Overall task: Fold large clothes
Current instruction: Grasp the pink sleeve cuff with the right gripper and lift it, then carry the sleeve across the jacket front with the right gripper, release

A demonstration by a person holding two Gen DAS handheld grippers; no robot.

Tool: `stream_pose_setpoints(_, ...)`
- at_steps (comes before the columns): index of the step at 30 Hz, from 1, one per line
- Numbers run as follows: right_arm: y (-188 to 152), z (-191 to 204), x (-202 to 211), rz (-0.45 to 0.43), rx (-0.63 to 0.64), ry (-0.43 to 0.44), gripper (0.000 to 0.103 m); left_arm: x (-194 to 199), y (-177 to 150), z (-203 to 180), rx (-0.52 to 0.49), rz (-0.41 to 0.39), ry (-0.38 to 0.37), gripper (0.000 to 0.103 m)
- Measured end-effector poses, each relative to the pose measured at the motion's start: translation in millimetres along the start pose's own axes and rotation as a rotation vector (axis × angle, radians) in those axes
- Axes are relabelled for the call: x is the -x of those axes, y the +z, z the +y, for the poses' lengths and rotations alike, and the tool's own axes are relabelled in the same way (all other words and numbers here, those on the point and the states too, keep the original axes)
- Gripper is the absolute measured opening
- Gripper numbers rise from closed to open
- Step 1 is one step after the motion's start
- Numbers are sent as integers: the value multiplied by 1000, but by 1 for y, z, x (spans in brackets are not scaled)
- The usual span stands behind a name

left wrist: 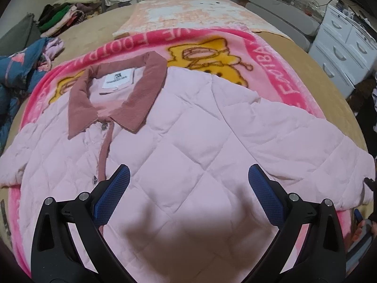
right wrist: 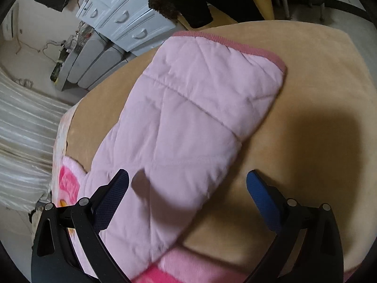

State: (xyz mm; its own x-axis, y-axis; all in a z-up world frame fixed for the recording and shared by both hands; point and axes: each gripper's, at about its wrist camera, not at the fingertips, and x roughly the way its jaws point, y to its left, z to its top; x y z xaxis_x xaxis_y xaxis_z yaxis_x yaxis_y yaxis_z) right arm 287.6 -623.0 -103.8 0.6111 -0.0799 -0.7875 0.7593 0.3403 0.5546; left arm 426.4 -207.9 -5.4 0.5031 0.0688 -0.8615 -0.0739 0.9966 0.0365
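Hovering over the pink quilted jacket, the left gripper has its jaws spread and grips nothing; the right gripper hangs above the jacket's right sleeve, jaws likewise spread and empty. The jacket lies face up and buttoned on a pink cartoon blanket over the tan bed, collar at the far end, both sleeves stretched out to the sides. Judged progress: garment spread flat, no fold made yet; sleeves and body all still to fold. The right sleeve runs off the blanket onto bare mattress, cuff toward the bed's far edge. Further off: a blue floral garment at far left, a clothes pile beyond it, white drawers at right. Nothing lies on the jacket; the blue garment sits near the left sleeve, possibly crowding that fold.
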Motion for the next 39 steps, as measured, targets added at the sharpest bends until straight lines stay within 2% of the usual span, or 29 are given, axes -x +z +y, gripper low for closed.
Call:
stream_pose_setpoints(2,6,4,-6,-24,4,57,96,-1,2,-4,0,-2,15,94)
stream_pose_setpoints(4,10,4,-12,-12,-7,65,91,-3,2,-12,-3,-1,29,94)
stream_pose_setpoints(7,18,-1,-9,-3,-18,179,44,-8,-1,-24,5,18,0,94)
stream_pose_setpoints(9,21,-2,-6,1,-3,237,29,-6,-6,-31,11,19,-25,94)
stream_pose_setpoints(11,24,7,7,-26,47,309,21,-1,-13,-34,7,29,-56,94)
stream_pose_setpoints(15,16,44,48,-82,162,420,17,27,-20,-32,-34,4,-103,94)
stream_pose_setpoints(20,-21,109,110,-185,369,523,16,56,-19,-16,-100,-1,-145,94)
stream_pose_setpoints(25,-59,161,143,-213,515,568,16,80,-8,25,-98,-65,-108,94)
stream_pose_setpoints(27,-72,175,152,-230,564,569,16,88,-1,43,-98,-102,-77,94)
stream_pose_setpoints(30,-92,191,159,-244,619,590,16,97,5,64,-95,-144,-89,94)
stream_pose_setpoints(33,-107,202,162,-242,647,620,16,102,10,86,-83,-182,-63,94)
stream_pose_setpoints(39,-152,233,167,-234,776,641,16,98,19,125,-24,-179,-78,94)
